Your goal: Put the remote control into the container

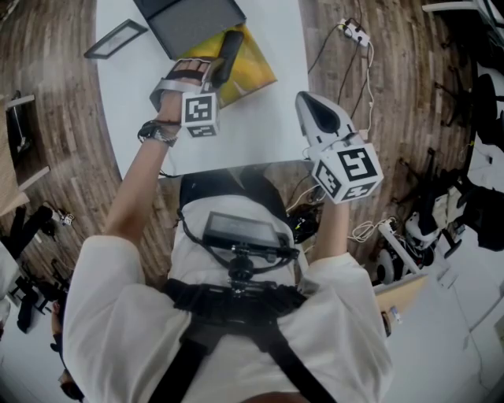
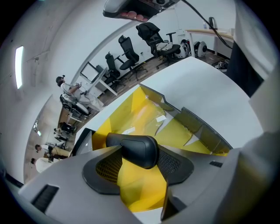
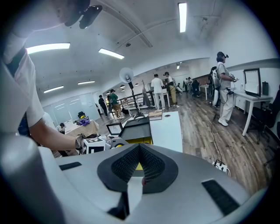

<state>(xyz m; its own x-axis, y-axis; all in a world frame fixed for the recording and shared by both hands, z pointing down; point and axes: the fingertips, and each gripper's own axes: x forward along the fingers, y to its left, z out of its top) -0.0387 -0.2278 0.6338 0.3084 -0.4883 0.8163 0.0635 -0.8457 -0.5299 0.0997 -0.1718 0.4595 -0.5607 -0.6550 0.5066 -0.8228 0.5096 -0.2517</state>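
A black remote control (image 1: 225, 53) (image 2: 133, 149) sits between the jaws of my left gripper (image 1: 209, 77) (image 2: 140, 151). The jaws stand wide and both pads touch its sides. It hangs over the open yellow container (image 1: 256, 69) (image 2: 146, 118), pointing away from me. The container rests at the far side of the white table (image 1: 260, 134). My right gripper (image 1: 313, 106) (image 3: 139, 148) is raised above the table's near right edge, away from the container. Its pads meet at the tips and hold nothing.
A dark grey box lid (image 1: 189, 22) lies just behind the container, and a flat dark frame (image 1: 115, 38) lies at the table's far left. Cables and a power strip (image 1: 356, 33) run over the wooden floor on the right. People stand far off in the room.
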